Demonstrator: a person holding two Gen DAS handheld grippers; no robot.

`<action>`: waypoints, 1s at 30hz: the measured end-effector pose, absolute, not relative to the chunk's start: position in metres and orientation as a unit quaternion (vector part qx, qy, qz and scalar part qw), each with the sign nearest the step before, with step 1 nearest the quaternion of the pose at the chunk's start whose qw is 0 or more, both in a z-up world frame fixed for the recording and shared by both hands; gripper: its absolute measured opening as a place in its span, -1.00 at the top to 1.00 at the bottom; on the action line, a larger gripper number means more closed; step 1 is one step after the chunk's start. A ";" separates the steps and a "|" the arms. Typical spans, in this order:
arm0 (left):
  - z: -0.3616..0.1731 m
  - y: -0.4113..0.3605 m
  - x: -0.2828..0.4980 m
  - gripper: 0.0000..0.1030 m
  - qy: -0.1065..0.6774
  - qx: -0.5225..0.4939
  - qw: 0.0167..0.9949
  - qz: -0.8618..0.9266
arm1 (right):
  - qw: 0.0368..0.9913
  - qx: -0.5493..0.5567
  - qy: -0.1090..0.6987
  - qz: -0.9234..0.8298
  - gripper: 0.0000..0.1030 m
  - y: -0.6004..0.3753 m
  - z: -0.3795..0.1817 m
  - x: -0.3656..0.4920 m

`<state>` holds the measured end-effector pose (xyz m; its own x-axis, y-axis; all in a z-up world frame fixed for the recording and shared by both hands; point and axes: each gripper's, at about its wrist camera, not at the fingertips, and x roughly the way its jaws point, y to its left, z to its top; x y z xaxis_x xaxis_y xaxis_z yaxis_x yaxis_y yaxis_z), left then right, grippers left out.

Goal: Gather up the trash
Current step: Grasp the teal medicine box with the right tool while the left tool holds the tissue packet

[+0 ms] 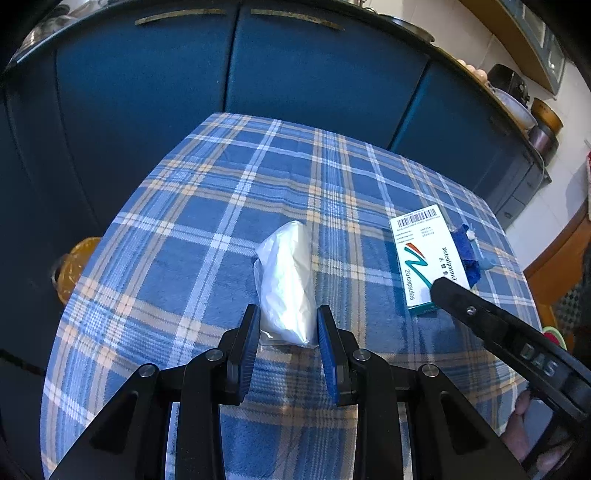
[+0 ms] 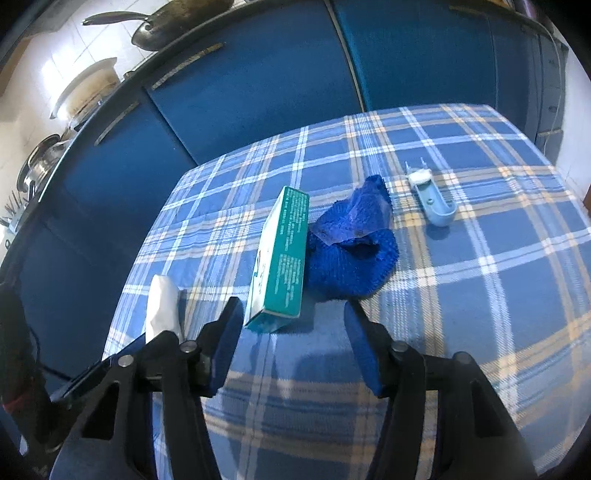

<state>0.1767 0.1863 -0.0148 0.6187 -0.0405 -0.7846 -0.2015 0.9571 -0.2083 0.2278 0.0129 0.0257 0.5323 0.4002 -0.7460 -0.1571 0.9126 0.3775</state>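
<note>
A crumpled white plastic bag [image 1: 286,280] lies on the plaid tablecloth [image 1: 192,229]. My left gripper [image 1: 287,314] is open, its blue pads on either side of the bag's near end. A white and teal capsule box [image 1: 424,258] lies to the right. In the right wrist view the box [image 2: 280,258] lies just ahead of my open right gripper [image 2: 293,308], beside a blue cloth scrap [image 2: 351,243]. A pale blue plastic piece [image 2: 432,199] lies farther right. The bag also shows at the left of the right wrist view [image 2: 162,306].
Blue cabinet doors [image 1: 221,74] stand behind the table. Pans and pots [image 2: 177,22] sit on the counter above them. An orange round object [image 1: 74,266] is below the table's left edge. The table's far edge [image 2: 332,122] is close to the cabinets.
</note>
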 end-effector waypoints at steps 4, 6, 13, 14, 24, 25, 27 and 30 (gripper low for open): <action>-0.015 0.186 0.177 0.39 0.434 -0.140 0.889 0.045 | 0.863 0.137 0.454 0.172 0.31 0.013 0.024 0.232; -0.015 0.186 0.177 0.39 0.434 -0.141 0.889 0.044 | 0.868 0.126 0.446 0.179 0.43 0.014 0.028 0.230; -0.011 0.180 0.171 0.39 0.431 -0.142 0.890 0.037 | 0.871 0.115 0.433 0.204 0.47 0.015 0.037 0.213; -0.010 0.178 0.169 0.39 0.430 -0.142 0.891 0.036 | 0.871 0.115 0.430 0.206 0.47 0.013 0.040 0.209; 0.003 0.155 0.154 0.39 0.417 -0.141 0.898 0.011 | 0.884 0.127 0.400 0.205 0.51 -0.025 0.062 0.170; 0.005 0.152 0.153 0.39 0.416 -0.140 0.899 0.008 | 0.887 0.127 0.396 0.203 0.51 -0.030 0.065 0.166; 0.008 0.144 0.150 0.39 0.411 -0.139 0.901 -0.002 | 0.892 0.129 0.387 0.195 0.51 -0.040 0.069 0.157; 0.012 0.133 0.146 0.39 0.408 -0.136 0.903 -0.017 | 0.899 0.134 0.374 0.184 0.54 -0.056 0.076 0.145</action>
